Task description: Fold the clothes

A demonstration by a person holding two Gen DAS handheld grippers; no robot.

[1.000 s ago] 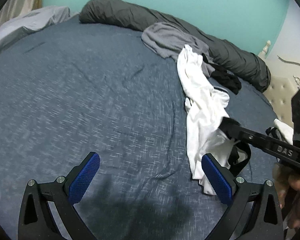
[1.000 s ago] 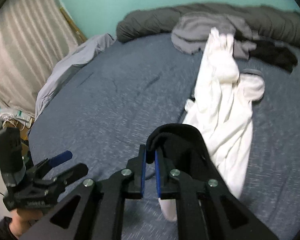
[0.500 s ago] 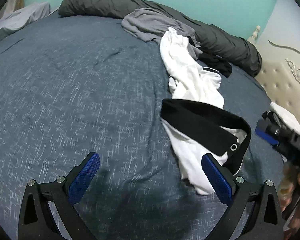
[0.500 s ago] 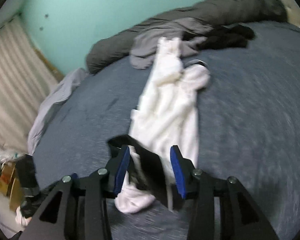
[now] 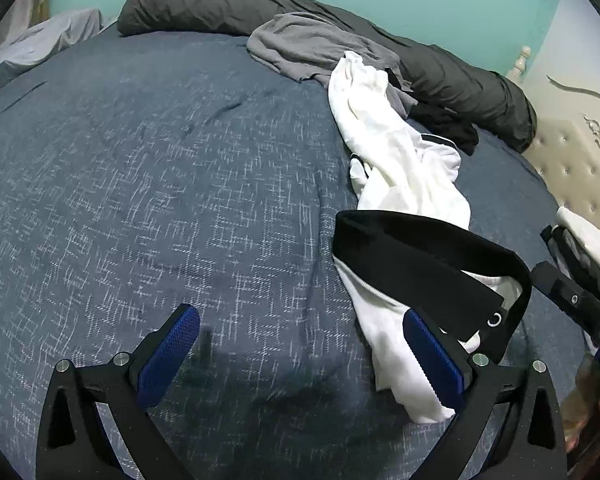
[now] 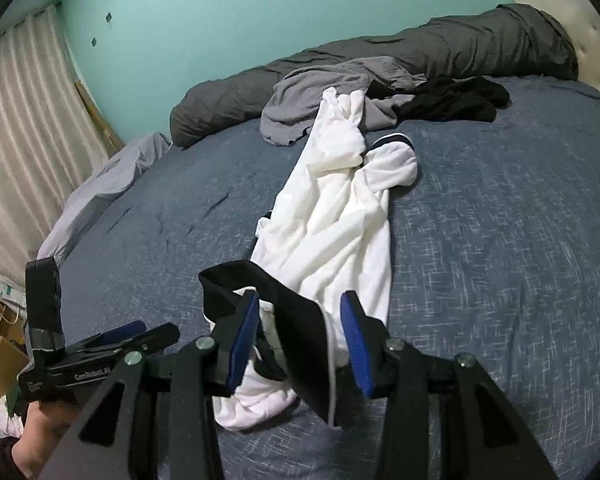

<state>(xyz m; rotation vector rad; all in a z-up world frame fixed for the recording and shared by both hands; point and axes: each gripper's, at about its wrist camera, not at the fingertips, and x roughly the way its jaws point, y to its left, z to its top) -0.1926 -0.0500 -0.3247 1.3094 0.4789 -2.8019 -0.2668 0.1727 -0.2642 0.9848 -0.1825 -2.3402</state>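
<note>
Our right gripper (image 6: 304,338) stands half-open astride the black waistband (image 6: 288,312), pads clear; our left gripper (image 5: 300,356), at nine o'clock, gapes wide, empty.

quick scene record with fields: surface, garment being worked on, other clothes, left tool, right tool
surface: blue bedsheet
garment: white garment with black waistband, crumpled lengthwise on the sheet
other clothes: grey garment and black garment near the dark grey duvet roll
left tool: open, holding nothing, over bare sheet beside the white garment
right tool: open, pads either side of the waistband, not pressing it
</note>
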